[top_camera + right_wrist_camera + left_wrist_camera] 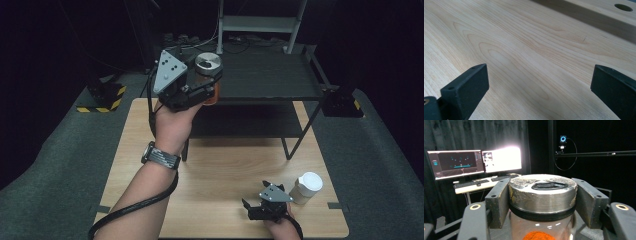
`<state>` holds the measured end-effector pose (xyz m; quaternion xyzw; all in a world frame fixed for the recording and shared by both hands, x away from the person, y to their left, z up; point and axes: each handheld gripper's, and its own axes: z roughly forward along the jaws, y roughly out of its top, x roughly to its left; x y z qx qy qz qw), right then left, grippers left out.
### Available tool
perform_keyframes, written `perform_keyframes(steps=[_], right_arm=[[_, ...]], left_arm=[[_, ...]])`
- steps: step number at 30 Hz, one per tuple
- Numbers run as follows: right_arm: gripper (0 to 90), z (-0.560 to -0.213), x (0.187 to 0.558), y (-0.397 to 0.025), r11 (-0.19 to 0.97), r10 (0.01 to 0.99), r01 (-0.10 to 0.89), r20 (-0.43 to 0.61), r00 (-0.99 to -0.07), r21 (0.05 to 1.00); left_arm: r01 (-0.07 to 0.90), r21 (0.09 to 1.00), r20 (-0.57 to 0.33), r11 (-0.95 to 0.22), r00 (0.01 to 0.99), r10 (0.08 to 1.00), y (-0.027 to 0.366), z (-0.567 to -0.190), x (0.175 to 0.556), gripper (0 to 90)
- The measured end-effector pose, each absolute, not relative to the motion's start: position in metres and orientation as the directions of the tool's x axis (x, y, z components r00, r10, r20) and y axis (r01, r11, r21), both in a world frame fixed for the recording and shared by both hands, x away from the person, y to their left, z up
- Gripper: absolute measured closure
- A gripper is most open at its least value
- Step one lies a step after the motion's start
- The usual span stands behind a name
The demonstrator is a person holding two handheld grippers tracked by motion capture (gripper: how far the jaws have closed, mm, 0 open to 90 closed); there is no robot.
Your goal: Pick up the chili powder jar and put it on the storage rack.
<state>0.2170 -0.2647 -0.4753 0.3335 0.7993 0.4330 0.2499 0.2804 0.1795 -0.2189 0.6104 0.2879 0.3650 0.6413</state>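
My left gripper [207,82] is raised at the front left corner of the dark shelf's top level [270,75], shut on a glass jar [206,67]. The jar [542,195] has a worn silver metal lid and orange powder inside; both jaws press against the lid's sides. My right gripper [256,194] rests low on the wooden table [215,175] near the front edge, open, with bare wood between its jaws [536,82]. A white-lidded cup [307,187] stands just right of it.
The black two-level shelf stands on thin legs [295,145] at the table's far half. Grey carpet [60,150] surrounds the table. A metal frame [260,22] rises behind the shelf. Monitors [474,162] and a keyboard show in the left gripper view.
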Motion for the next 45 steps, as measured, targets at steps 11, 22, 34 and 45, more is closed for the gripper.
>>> perform_keyframes(steps=[11, 22, 34, 45], right_arm=[[0.7, -0.475, 0.217, -0.266, 0.402, 0.746, 0.315, -0.109, -0.656, 0.860], [0.7, -0.476, 0.218, -0.268, 0.393, 0.747, 0.317, -0.099, -0.658, 0.863], [0.7, -0.476, 0.218, -0.269, 0.389, 0.747, 0.320, -0.093, -0.658, 0.864], [0.7, -0.476, 0.219, -0.269, 0.386, 0.747, 0.320, -0.089, -0.658, 0.865]], left_arm=[[-0.108, 0.994, 0.063, -0.006, 0.532, 0.844, 0.164, -0.221, 0.305, 34.9], [-0.101, 0.995, 0.055, -0.004, 0.511, 0.858, 0.155, -0.224, 0.318, 34.9], [-0.083, 0.996, 0.056, -0.017, 0.500, 0.864, 0.146, -0.226, 0.326, 34.9], [-0.077, 0.997, 0.048, -0.011, 0.506, 0.861, 0.143, -0.232, 0.331, 34.9]])
